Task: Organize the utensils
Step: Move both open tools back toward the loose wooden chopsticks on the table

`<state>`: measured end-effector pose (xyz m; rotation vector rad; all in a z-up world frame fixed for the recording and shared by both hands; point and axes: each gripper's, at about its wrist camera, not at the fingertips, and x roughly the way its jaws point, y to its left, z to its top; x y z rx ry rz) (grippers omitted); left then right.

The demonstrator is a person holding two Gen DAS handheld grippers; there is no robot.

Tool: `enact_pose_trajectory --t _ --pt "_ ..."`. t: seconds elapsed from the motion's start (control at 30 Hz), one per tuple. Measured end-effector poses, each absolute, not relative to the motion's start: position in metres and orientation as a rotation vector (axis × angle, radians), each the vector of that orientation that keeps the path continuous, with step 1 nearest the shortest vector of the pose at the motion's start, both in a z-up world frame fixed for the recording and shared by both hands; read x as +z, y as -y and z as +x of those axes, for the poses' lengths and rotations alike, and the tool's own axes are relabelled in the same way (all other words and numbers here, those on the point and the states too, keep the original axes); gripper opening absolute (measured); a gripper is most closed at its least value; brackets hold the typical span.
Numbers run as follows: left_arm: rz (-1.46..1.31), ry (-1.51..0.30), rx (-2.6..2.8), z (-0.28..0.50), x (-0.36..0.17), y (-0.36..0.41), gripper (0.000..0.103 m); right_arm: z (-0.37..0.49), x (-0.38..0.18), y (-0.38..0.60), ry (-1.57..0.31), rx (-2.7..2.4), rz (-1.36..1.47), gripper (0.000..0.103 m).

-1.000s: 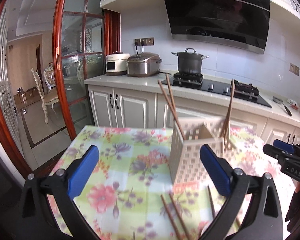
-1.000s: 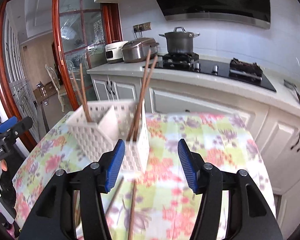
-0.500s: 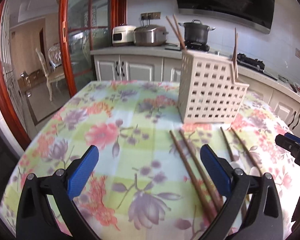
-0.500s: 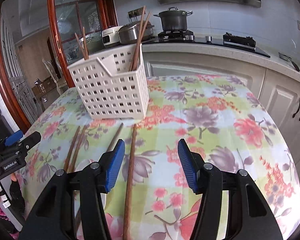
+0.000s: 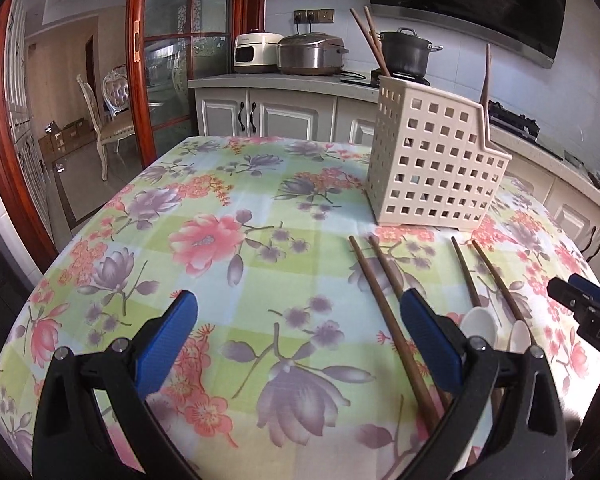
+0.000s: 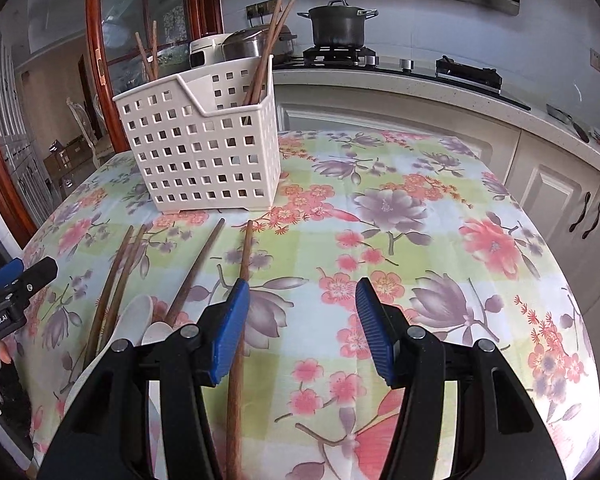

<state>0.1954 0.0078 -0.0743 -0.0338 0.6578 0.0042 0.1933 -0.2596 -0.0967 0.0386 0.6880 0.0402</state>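
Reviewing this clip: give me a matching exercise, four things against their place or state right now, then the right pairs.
Things:
1. white utensil basket
2. white spoons
3. dark pot
4. right gripper

Places or states:
A. on the stove
B. lying on the tablecloth among loose chopsticks
C. open, nothing between its pads
D. upright, chopsticks standing in it

Pairs: 1-D, 2-B, 3-A, 4-C

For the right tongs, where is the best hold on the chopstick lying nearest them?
Grip the chopstick mid-shaft from above, one pad on each side. It lies flat on the cloth, pointing toward the basket, already running past the right tongs' inner pad.
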Motion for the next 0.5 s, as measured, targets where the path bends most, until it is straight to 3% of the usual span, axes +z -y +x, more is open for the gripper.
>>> enact_pose_trajectory --t 0.33,0.5 --pt "-0.058 -0.701 -0.004 0.203 -0.079 -0.011 0.097 0.208 -0.107 0.251 -0.769 0.058 0.001 0.053" --pt "-0.063 -0.697 -0.017 0.203 -0.08 -0.011 0.097 0.22 -0.114 0.24 -0.818 0.091 -0.04 0.042"
